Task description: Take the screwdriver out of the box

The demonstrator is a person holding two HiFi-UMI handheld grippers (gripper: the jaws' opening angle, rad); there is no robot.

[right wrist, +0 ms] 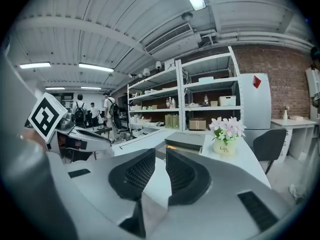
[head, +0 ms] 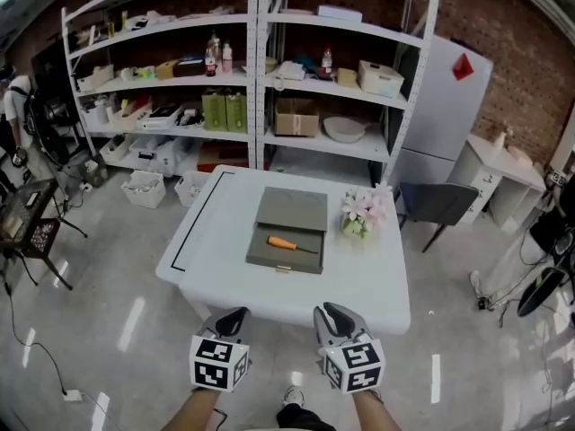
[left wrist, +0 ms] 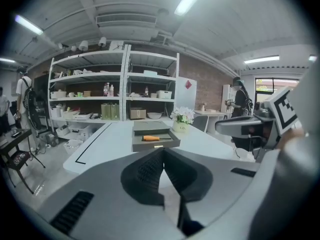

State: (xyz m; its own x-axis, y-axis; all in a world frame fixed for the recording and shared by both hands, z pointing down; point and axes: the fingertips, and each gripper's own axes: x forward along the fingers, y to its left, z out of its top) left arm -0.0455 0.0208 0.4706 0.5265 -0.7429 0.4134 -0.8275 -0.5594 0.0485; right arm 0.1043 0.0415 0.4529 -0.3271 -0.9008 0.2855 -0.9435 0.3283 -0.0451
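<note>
head view: both grippers low at the table's (head: 377, 285) near edge, off the top. left gripper (head: 234, 314) and right gripper (head: 329, 312) sit side by side, tips aimed at the table. grey box (head: 289, 212) mid-table, drawer pulled toward the fingers. screwdriver (head: 287, 243), orange handle, lies flat across the drawer, well ahead of both sets of tips, roughly between their lines. flower pot (head: 362, 212) just right of the box, ahead of the right fingers. shelving (head: 256, 70), white cabinet (head: 445, 106) and a chair (head: 436, 203) beyond the table. nothing between the tips and the drawer but bare tabletop.

left gripper view: jaws clenched, tips meeting, nothing held. box (left wrist: 150, 129) straight past the tips, well apart. screwdriver (left wrist: 152, 138) in the drawer, handle to the left, shaft to the right. flowers (left wrist: 182, 116) right of the box. right gripper's body crosses the frame's right side.

right gripper view: jaws released, narrow gap, nothing in it. box (right wrist: 187, 140) beyond the right fingertip. only a sliver of orange handle (right wrist: 171, 147) shows just over that tip. flower pot (right wrist: 226, 129) further right. left gripper's body at left, people (right wrist: 80, 111) standing far back.
</note>
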